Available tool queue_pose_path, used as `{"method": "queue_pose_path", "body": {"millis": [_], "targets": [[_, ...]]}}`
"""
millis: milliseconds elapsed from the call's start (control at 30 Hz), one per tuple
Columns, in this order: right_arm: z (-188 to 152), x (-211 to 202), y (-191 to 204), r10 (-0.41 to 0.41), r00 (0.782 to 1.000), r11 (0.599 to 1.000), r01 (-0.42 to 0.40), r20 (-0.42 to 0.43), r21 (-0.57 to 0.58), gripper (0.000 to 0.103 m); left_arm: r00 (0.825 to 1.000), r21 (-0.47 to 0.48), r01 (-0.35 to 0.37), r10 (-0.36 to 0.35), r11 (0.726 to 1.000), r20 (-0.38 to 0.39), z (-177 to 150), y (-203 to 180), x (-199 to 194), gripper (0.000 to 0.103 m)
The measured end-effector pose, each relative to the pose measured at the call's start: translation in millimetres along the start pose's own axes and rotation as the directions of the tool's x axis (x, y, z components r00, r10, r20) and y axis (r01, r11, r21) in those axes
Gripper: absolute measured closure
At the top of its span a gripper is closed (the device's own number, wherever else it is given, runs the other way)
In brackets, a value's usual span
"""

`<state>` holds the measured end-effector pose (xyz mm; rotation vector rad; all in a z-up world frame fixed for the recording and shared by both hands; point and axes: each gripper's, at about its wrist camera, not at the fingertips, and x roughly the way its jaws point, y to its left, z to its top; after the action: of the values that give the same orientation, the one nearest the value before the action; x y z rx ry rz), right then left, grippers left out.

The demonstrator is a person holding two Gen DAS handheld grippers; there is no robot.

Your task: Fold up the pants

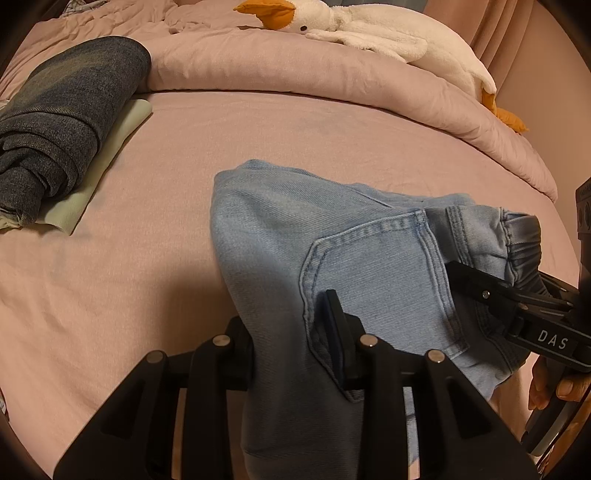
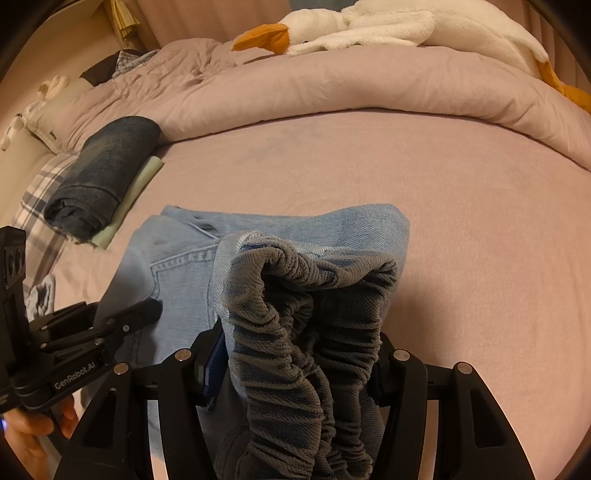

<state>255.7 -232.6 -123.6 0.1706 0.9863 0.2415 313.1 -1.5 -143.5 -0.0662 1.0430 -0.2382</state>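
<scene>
The light blue denim pants (image 1: 332,258) lie bunched on the pink bed sheet (image 1: 147,277), right in front of both grippers. The left gripper (image 1: 291,332) is closed on the pants — its two black fingers pinch a fold of the cloth next to the stitched back pocket (image 1: 388,273). The right gripper (image 2: 299,354) is closed too, and it squeezes the stretchy, crinkled waistband (image 2: 295,314), which bulges up between its fingers. From the left wrist camera, the right gripper (image 1: 491,295) comes in from the right side and grips the waistband end.

Far ahead and to the left of the grippers sits a dark blue folded pair of jeans (image 1: 70,114) on top of a pale green folded cloth (image 1: 110,155). Past that — at the back of the bed — a puffy pink blanket (image 1: 295,70) holds a white plush goose with an orange beak (image 1: 369,29).
</scene>
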Motion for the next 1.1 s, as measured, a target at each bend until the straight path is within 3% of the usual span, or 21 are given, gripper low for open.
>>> {"method": "queue_pose_path", "body": {"millis": [200,333,467,1100], "targets": [[-0.1,1.4,-2.0,-0.005,1.0,1.0,0.005,-0.003,0.005,0.041,1.0,-0.005,0.0,0.0,1.0,-0.001,1.2,2.5,1.6,0.07],[-1.5,3.8,-7.1,-0.013,1.0,0.999,0.013,-0.006,0.033,0.035,0.999,-0.002,-0.041,0.041,0.999,0.007,1.0,4.7,2.3,0.053],[-1.7,3.0,-9.1,-0.009,1.0,0.999,0.01,-0.006,0.041,0.034,0.999,-0.024,-0.045,0.045,0.999,-0.001,1.5,9.9,1.7,0.047],[-14.7,-33.0,-11.3,-0.015,0.999,0.996,0.011,0.045,0.093,0.034,0.99,0.074,-0.135,0.132,0.988,0.05,-33.3,11.8,-38.9,0.047]]}}
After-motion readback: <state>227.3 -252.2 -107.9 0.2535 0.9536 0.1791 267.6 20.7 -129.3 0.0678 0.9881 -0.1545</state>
